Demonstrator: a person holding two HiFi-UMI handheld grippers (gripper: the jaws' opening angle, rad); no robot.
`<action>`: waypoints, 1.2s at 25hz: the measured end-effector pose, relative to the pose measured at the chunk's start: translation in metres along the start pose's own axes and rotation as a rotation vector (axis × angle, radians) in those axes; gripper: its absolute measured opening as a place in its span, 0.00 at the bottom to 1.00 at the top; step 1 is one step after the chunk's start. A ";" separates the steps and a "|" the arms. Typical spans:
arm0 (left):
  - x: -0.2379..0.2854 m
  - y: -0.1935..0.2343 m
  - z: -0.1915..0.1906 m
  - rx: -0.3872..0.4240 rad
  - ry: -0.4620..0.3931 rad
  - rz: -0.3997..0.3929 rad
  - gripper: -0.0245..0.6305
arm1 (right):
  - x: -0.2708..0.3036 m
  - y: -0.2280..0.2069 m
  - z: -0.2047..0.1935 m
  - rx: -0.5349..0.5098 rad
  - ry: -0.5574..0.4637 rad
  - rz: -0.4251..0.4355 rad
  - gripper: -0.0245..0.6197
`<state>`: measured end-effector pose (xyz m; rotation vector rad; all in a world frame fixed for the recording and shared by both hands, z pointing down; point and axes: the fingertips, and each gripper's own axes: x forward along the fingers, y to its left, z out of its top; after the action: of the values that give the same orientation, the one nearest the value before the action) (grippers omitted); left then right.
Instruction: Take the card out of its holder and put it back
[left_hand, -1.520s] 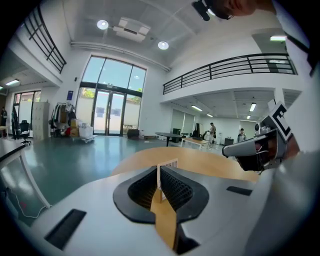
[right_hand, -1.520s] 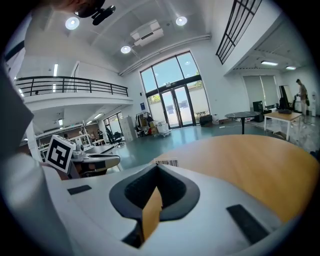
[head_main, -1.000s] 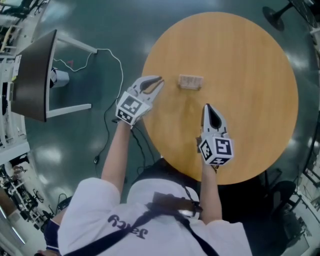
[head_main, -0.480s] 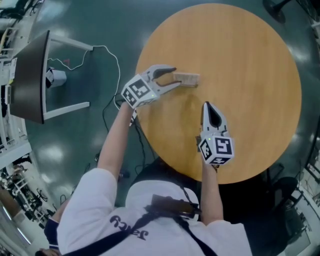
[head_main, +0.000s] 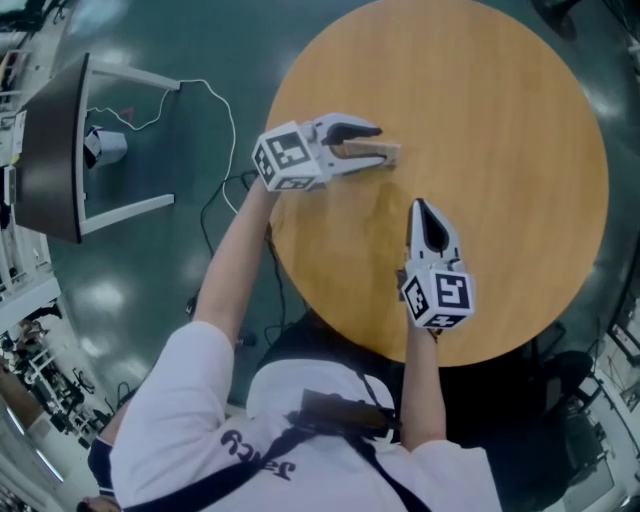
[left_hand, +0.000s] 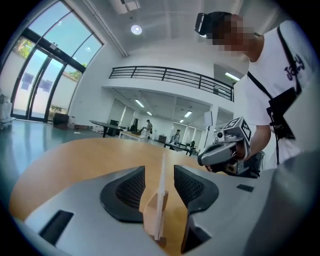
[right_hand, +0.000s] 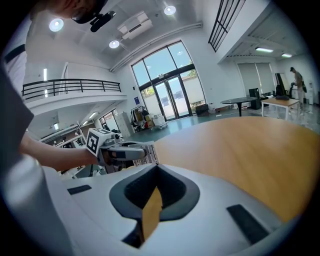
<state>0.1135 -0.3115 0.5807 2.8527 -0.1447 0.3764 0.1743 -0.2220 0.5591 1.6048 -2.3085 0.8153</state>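
My left gripper (head_main: 372, 143) stands wide open astride the card (left_hand: 162, 190), its pads clear of it. The card sits upright in its wooden holder (left_hand: 149, 216) on the desk (head_main: 500, 110). My right gripper (head_main: 419, 210) is closed and empty. The card's print is too small to read.

Brightness: bright, even indoor light in all three views.
Sources: round ceiling lamps (right_hand: 56, 24) and tall windows (right_hand: 170, 82) in the right gripper view; more glazing at the left gripper view's left edge.
Glare: pale patches on the dark floor (head_main: 105, 295); a mild sheen on the desk (head_main: 470, 110).
Shadows: faint and soft-edged on the desk near the right tool (head_main: 424, 212).
Distortion: both gripper views are fisheye, with black rounded corners and bowed lines.
Focus: the near body of the left tool (left_hand: 159, 172) is soft; the distance is fairly sharp.
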 end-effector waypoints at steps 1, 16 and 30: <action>0.003 -0.002 0.002 -0.002 -0.005 -0.023 0.34 | 0.000 -0.001 0.000 -0.004 0.002 0.000 0.06; 0.017 -0.006 0.008 0.012 0.026 -0.196 0.09 | 0.005 0.001 0.008 -0.026 -0.024 -0.004 0.06; 0.014 -0.012 0.025 0.067 0.055 -0.207 0.08 | -0.003 0.011 0.014 -0.027 -0.053 -0.006 0.06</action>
<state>0.1350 -0.3079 0.5584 2.8835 0.1756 0.4226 0.1673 -0.2247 0.5426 1.6404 -2.3384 0.7455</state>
